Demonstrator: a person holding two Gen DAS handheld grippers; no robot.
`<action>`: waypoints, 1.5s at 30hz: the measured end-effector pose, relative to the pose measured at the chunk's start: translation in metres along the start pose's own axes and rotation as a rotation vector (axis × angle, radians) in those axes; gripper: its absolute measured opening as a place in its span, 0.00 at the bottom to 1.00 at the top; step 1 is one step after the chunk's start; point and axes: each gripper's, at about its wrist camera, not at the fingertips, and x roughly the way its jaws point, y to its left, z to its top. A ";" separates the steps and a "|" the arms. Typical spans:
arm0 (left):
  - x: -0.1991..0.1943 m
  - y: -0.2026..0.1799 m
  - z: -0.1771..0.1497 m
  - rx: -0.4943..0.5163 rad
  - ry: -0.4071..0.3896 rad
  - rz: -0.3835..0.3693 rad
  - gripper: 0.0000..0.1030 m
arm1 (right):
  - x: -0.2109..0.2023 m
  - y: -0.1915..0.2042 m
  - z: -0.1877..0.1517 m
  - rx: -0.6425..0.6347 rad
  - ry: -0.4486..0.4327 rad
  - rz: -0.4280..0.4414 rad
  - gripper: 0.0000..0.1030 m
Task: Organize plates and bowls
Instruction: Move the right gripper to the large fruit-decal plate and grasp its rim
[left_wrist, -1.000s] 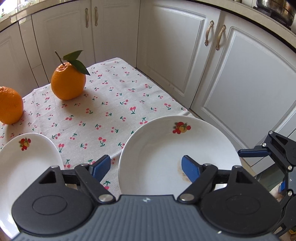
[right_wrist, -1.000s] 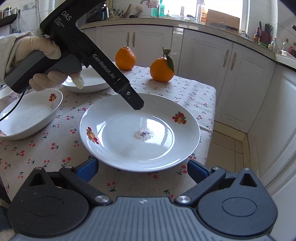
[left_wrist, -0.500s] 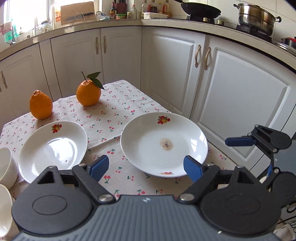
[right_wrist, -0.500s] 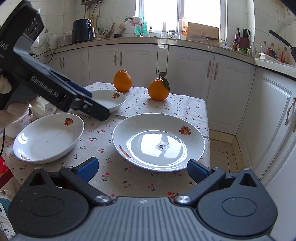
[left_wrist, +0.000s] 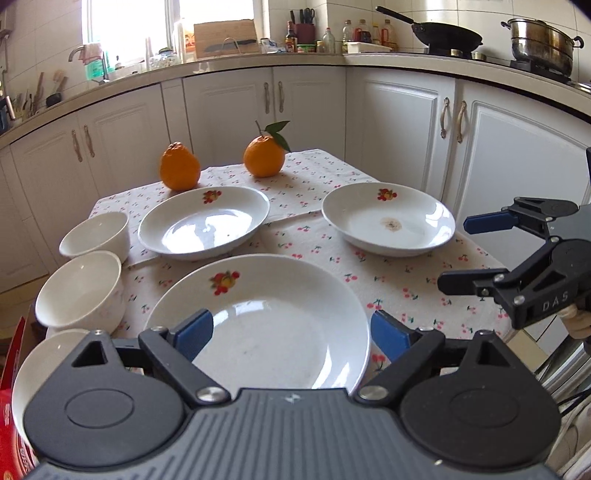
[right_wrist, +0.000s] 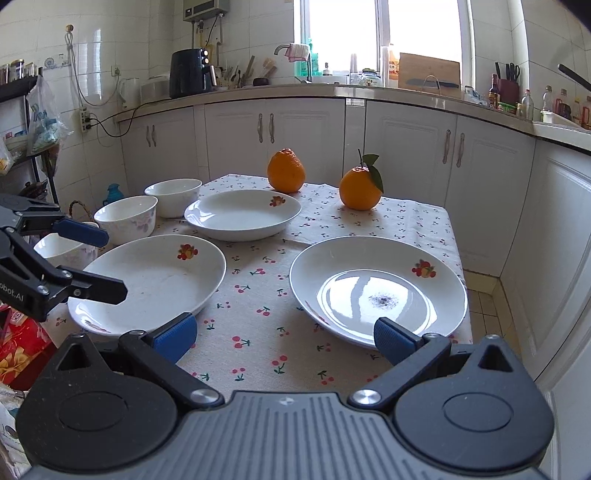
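Observation:
Three white plates with a fruit print lie on the cherry tablecloth: a near-left plate (left_wrist: 266, 317) (right_wrist: 155, 280), a far plate (left_wrist: 203, 223) (right_wrist: 242, 214) and a right plate with a dark stain (left_wrist: 388, 223) (right_wrist: 376, 291). Three white bowls stand along the left edge (left_wrist: 79, 288) (left_wrist: 96, 232) (right_wrist: 125, 218) (right_wrist: 173, 195); the nearest bowl (left_wrist: 40, 362) is partly hidden. My left gripper (left_wrist: 291, 334) is open and empty above the near-left plate's near rim. My right gripper (right_wrist: 284, 336) is open and empty at the table's front edge, between the near-left and right plates.
Two oranges (left_wrist: 179, 171) (left_wrist: 264, 155) sit at the table's far end. White kitchen cabinets (left_wrist: 406, 129) surround the table closely at the back and right. A red package (right_wrist: 18, 347) lies below the table's left edge.
Both grippers have pulled back and up from the stained plate toward the table's front, so the whole table now shows. Both stay open and empty.

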 end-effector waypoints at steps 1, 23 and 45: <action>-0.002 0.003 -0.005 -0.012 0.004 0.002 0.90 | 0.001 0.002 0.000 -0.002 0.003 0.006 1.00; 0.008 0.026 -0.063 -0.072 0.070 0.019 0.90 | 0.016 0.036 0.014 -0.116 0.070 0.063 1.00; 0.016 0.023 -0.067 -0.101 0.050 0.057 1.00 | 0.093 0.048 0.052 -0.246 0.204 0.366 1.00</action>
